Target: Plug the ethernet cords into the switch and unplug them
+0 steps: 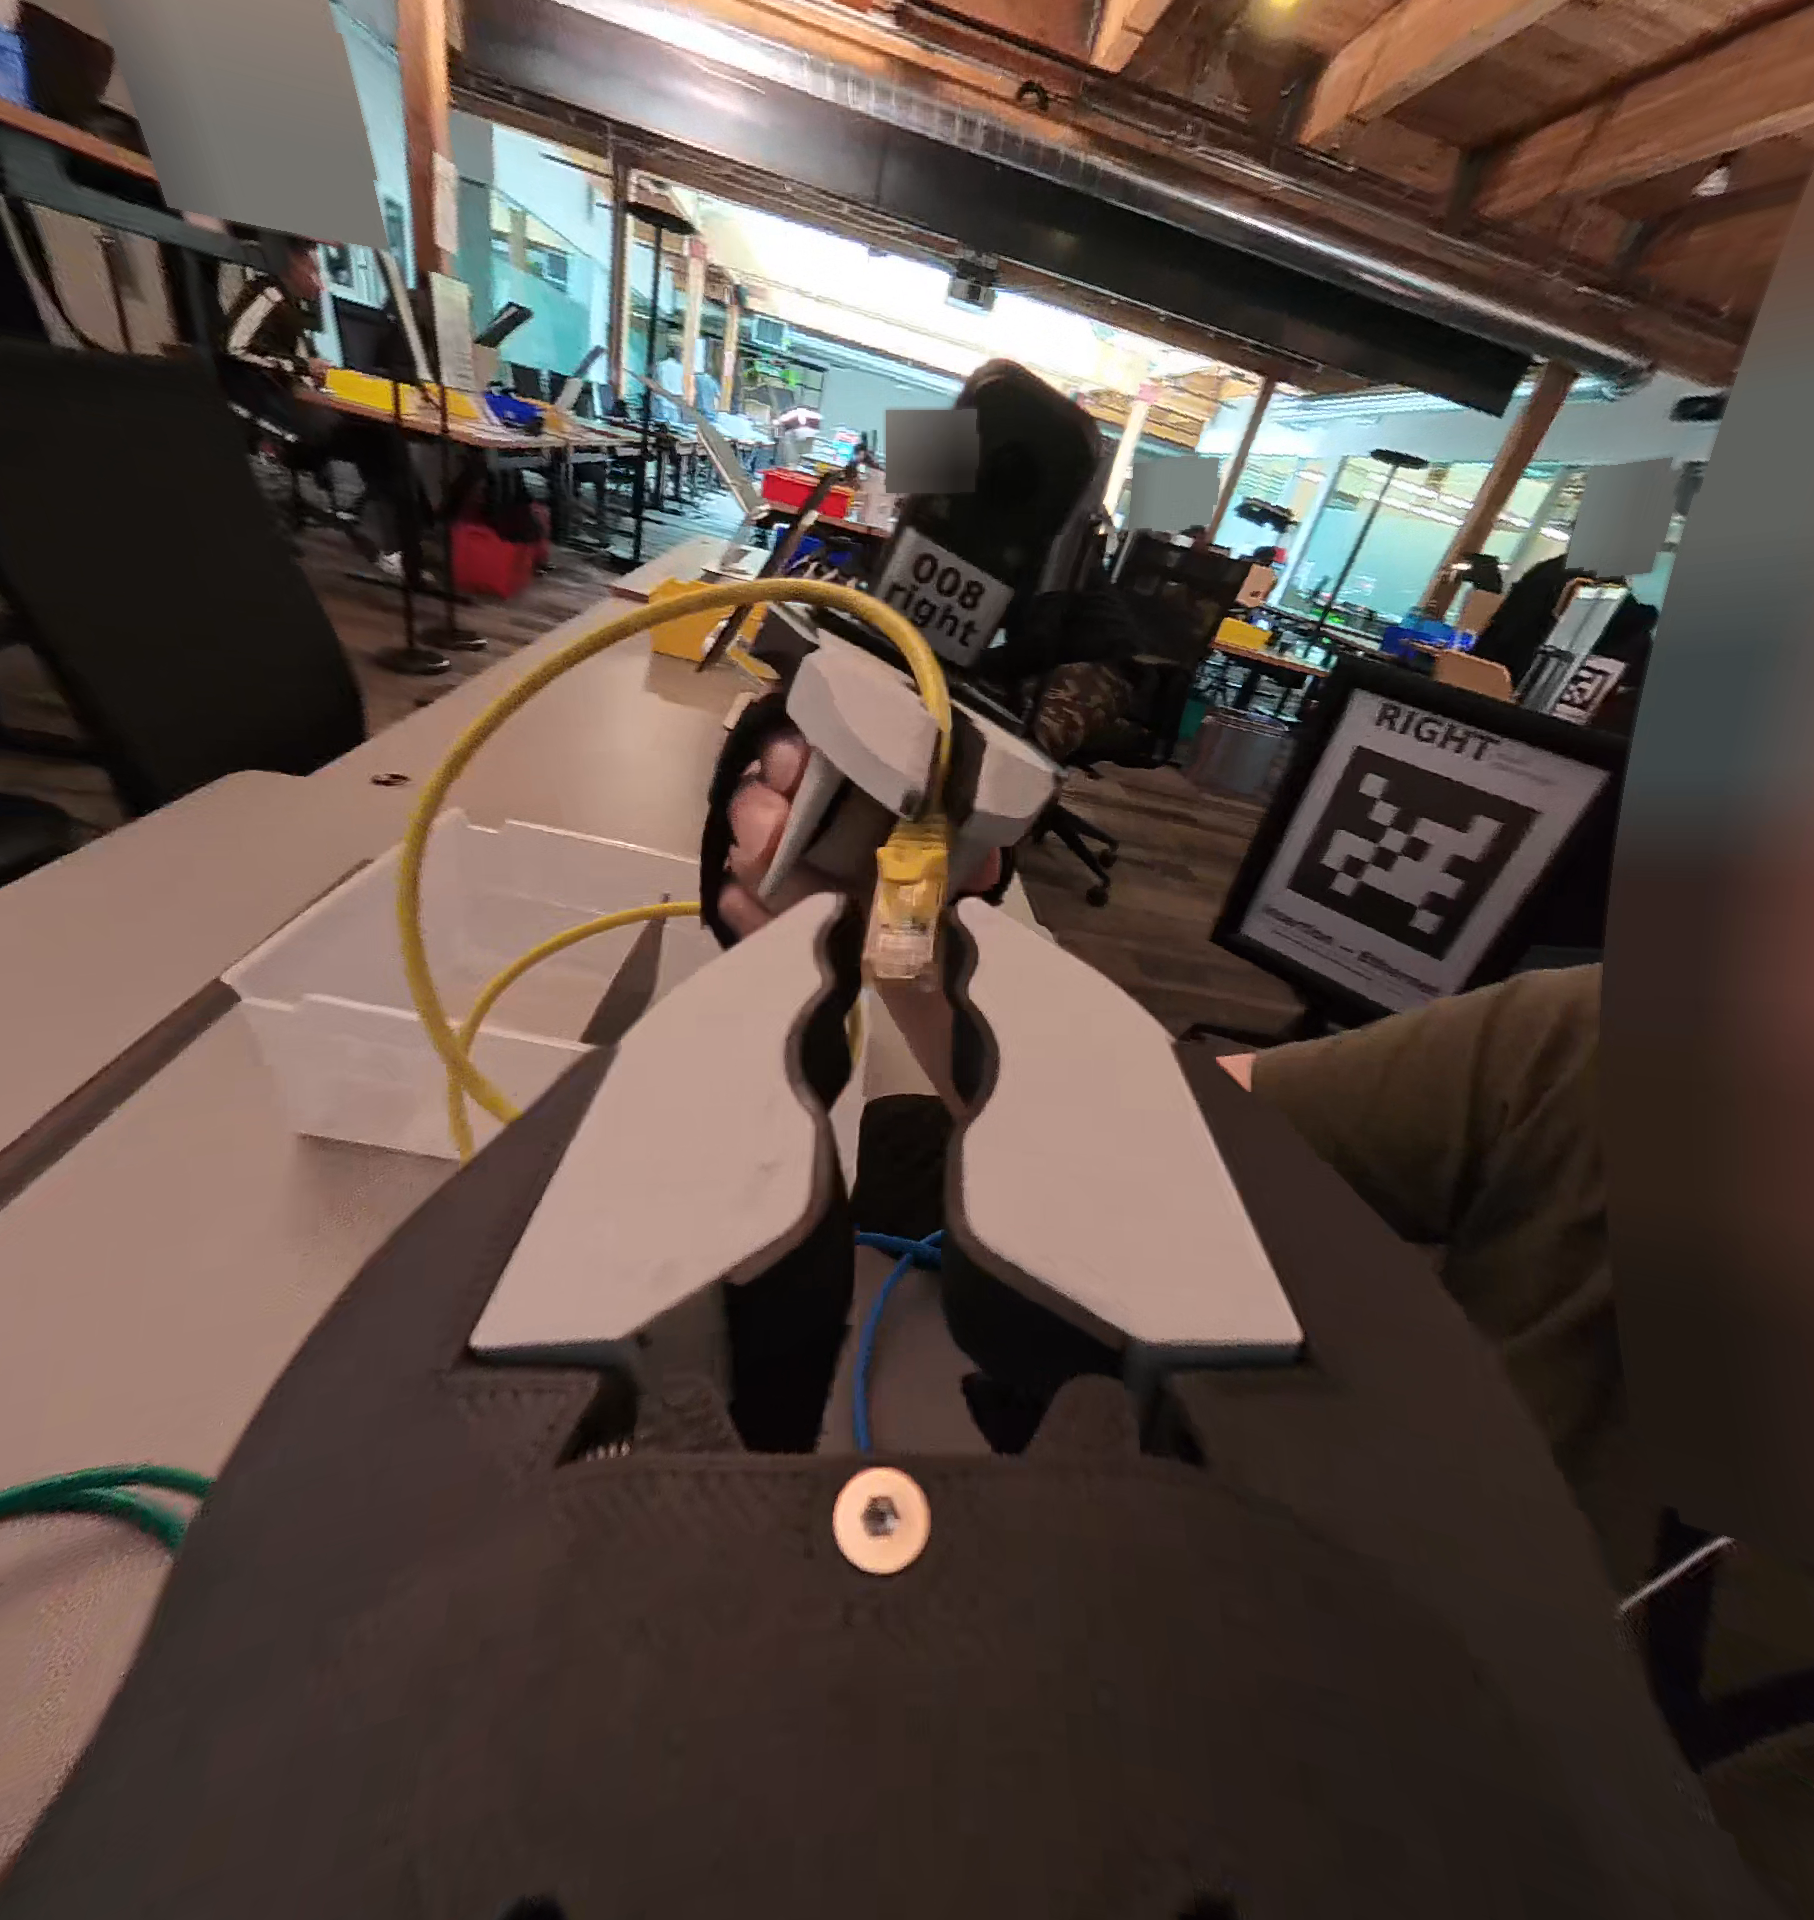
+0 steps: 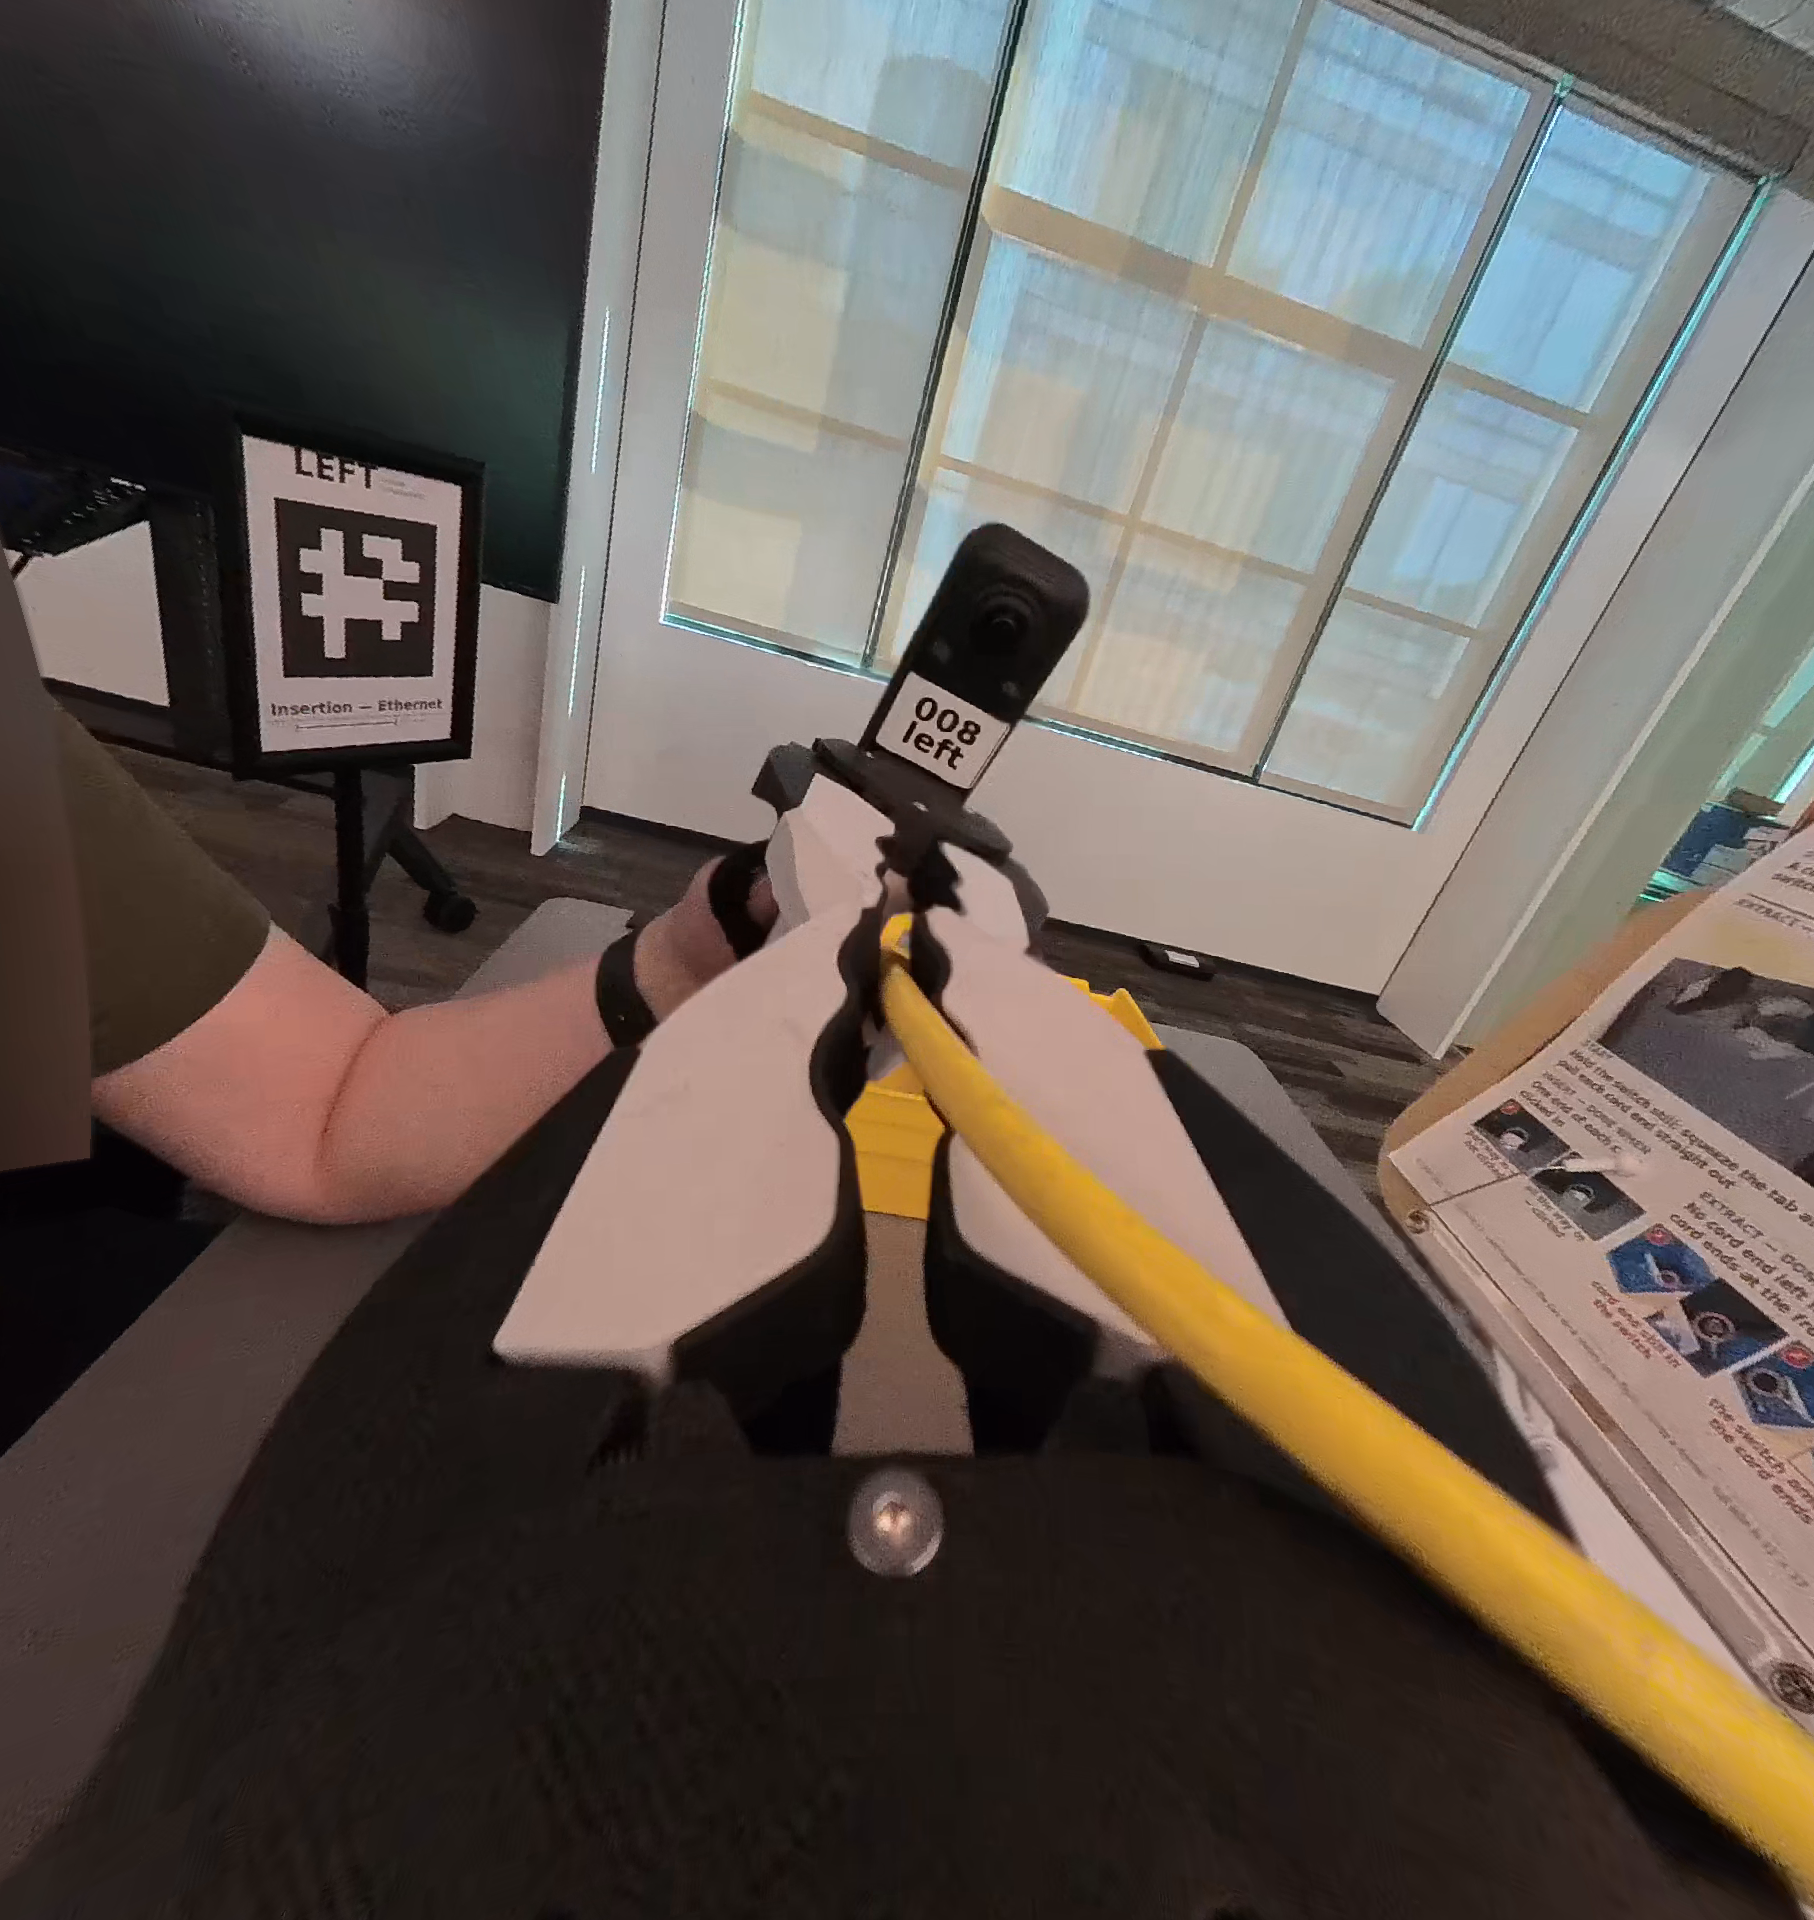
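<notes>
A yellow ethernet cord loops up from the grey table. Its yellow plug hangs tip-down between my two grippers, which face each other above the table. My right gripper is shut on the cord just behind the plug; in the right wrist view the cord runs out between its jaws. My left gripper has closed its tips on the sides of the plug, and it also shows head-on in the right wrist view. No switch is in view.
A clear plastic tray stands on the table to the left. A blue cord and a green cord lie near me. A yellow bin, an instruction sheet and two marker signs stand around. My two grippers' fingertips are within a few centimetres of each other.
</notes>
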`<state>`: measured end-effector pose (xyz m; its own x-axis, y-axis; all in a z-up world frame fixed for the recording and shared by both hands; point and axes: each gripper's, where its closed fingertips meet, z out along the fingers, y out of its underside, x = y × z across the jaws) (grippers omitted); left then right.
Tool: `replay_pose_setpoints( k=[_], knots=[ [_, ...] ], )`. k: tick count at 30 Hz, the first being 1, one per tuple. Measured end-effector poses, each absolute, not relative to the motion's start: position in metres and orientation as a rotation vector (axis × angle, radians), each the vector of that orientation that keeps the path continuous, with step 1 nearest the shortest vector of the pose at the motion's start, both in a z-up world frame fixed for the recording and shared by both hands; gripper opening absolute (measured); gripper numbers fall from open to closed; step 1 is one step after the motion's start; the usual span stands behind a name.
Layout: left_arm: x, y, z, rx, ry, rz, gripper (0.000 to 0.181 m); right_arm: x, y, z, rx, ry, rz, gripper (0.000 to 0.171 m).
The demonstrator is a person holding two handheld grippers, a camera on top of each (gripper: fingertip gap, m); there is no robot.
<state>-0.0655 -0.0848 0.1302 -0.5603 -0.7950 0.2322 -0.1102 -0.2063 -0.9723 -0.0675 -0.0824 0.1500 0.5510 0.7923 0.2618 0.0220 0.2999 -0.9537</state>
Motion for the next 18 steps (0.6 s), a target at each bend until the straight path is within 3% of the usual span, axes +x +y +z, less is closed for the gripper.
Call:
replay_pose_setpoints(
  k=[1,4,7,12,18],
  knots=[
    [-0.065,-0.084,0.129,-1.063,1.568,-1.795,0.014,-0.067,-0.082,0.150,-1.166,-0.860,0.599,0.006],
    [-0.065,-0.082,0.123,-1.045,1.610,-1.631,0.013,-0.065,-0.077,0.142,-1.242,-0.850,0.624,0.009],
    [-0.066,-0.080,0.120,-1.021,1.644,-1.455,0.013,-0.067,-0.074,0.133,-1.328,-0.847,0.679,0.023],
    [-0.068,-0.075,0.116,-1.038,1.653,-1.334,0.012,-0.072,-0.068,0.125,-1.382,-0.843,0.718,0.013],
    [-0.070,-0.074,0.111,-1.046,1.693,-1.317,0.012,-0.075,-0.068,0.121,-1.382,-0.866,0.748,0.013]
  ],
)
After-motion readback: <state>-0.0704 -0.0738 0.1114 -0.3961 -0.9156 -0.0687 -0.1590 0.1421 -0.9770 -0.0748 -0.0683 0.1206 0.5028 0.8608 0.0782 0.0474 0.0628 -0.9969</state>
